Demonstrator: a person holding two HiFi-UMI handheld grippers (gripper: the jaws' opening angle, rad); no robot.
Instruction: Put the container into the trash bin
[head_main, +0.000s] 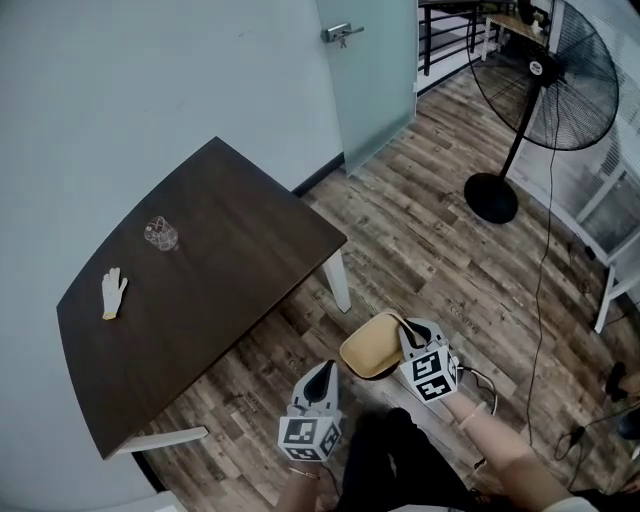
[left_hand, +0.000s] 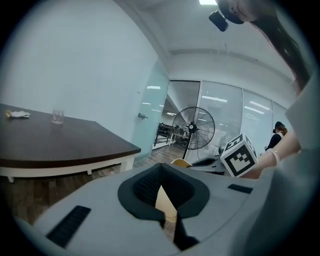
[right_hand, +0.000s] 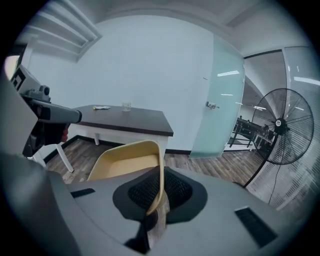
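Observation:
A shallow tan container (head_main: 372, 347) hangs low over the wood floor in the head view. My right gripper (head_main: 405, 330) is shut on its near rim. In the right gripper view the rim (right_hand: 159, 170) runs between the two dark pads of that gripper (right_hand: 159, 196), and the container (right_hand: 125, 160) opens away to the left. My left gripper (head_main: 322, 372) hovers a little left of the container, apart from it, jaws together and holding nothing. The left gripper view shows its own tips (left_hand: 161, 184) meeting, with the container's edge (left_hand: 181, 161) just beyond. No trash bin shows in any view.
A dark wooden table (head_main: 200, 290) with white legs stands to the left, carrying a glass (head_main: 160, 233) and a white glove (head_main: 113, 292). A black standing fan (head_main: 540, 80) is at the back right, its cable (head_main: 545, 260) trailing across the floor. A frosted glass door (head_main: 370, 70) lies ahead.

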